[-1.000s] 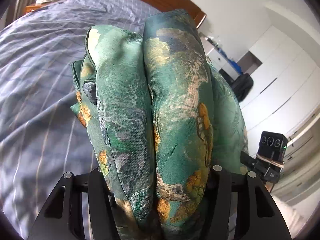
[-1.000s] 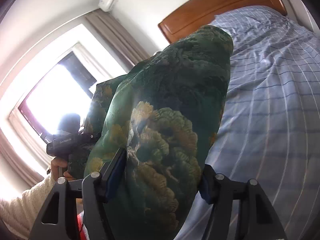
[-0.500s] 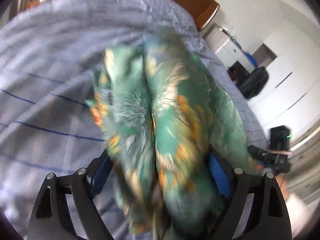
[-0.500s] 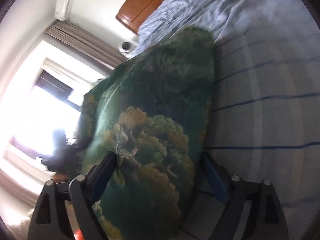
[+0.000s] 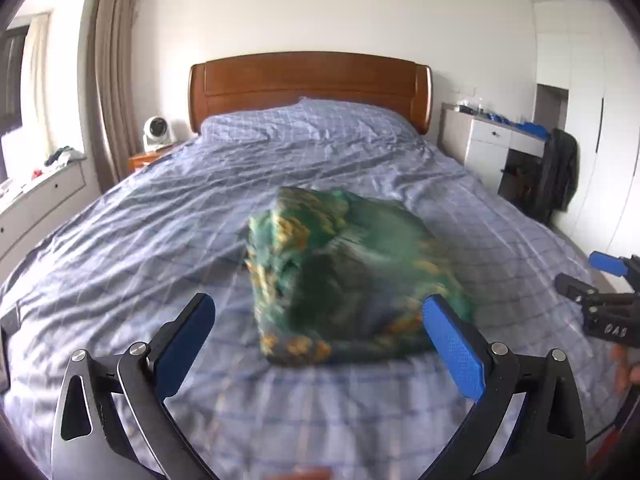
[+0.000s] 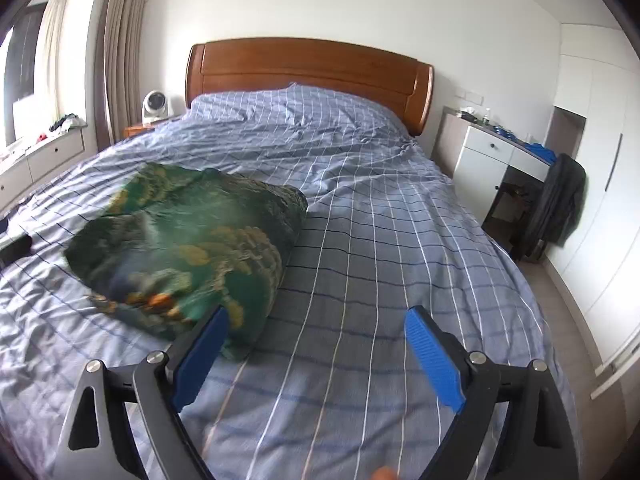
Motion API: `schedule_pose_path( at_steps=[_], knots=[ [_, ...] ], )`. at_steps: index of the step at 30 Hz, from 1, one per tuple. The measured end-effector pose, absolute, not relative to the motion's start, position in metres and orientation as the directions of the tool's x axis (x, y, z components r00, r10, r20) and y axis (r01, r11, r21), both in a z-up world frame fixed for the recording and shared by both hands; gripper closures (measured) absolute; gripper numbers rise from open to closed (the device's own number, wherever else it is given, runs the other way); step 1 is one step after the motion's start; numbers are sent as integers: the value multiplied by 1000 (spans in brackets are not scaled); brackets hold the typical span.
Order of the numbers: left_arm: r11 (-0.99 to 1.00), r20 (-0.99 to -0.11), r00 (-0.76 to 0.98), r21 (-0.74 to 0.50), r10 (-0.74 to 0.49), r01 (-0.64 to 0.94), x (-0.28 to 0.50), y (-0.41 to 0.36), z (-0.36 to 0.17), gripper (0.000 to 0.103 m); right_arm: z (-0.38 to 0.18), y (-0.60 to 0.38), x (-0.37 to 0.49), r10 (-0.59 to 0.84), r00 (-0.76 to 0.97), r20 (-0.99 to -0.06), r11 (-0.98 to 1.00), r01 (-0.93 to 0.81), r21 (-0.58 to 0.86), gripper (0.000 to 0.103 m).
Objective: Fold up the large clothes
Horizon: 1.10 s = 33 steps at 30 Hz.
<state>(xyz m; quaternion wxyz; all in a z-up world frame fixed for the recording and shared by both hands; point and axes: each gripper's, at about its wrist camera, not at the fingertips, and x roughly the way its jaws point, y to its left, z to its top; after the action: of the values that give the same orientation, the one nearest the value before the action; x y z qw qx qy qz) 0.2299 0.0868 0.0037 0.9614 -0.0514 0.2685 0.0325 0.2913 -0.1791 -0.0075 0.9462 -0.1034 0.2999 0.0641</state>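
Note:
A folded green garment with a gold and orange print (image 5: 344, 276) lies as a thick bundle on the blue checked bed sheet (image 5: 160, 232). My left gripper (image 5: 316, 320) is open and empty, just in front of the bundle. In the right wrist view the same garment (image 6: 188, 244) lies at the left. My right gripper (image 6: 316, 330) is open and empty, to the right of the bundle, its left finger (image 6: 200, 356) near the bundle's front corner. The right gripper also shows at the right edge of the left wrist view (image 5: 604, 300).
A wooden headboard (image 5: 308, 84) stands at the far end of the bed. A small white fan (image 5: 156, 132) sits on a nightstand at the left. A white desk (image 6: 492, 152) with a dark jacket (image 6: 556, 204) and white wardrobes stand at the right.
Both grippers held the garment bundle in the air, lowered it to the bed, then opened and drew back. The bundle now lies free on the sheet.

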Motion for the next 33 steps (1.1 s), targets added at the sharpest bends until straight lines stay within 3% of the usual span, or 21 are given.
schedule_pose_path(
  at_steps=[4,12,20,33],
  knots=[
    [990,-558,830,-111,9,-86,213,70,6,0,-3,-170,261,17,814,-580,971,-151,-184,11],
    [986,-597,799,-79,71,-147,176,45,8,0,0,-170,214,36,792,-609,970,-174,-168,11],
    [981,-601,779,42,178,-192,149,24,15,0,-2,-168,183,75,766,-638,967,-211,-140,11],
    [982,-644,751,2,146,-188,143,34,16,0,5,-156,168,70,767,-637,960,-225,-164,11]
  ],
)
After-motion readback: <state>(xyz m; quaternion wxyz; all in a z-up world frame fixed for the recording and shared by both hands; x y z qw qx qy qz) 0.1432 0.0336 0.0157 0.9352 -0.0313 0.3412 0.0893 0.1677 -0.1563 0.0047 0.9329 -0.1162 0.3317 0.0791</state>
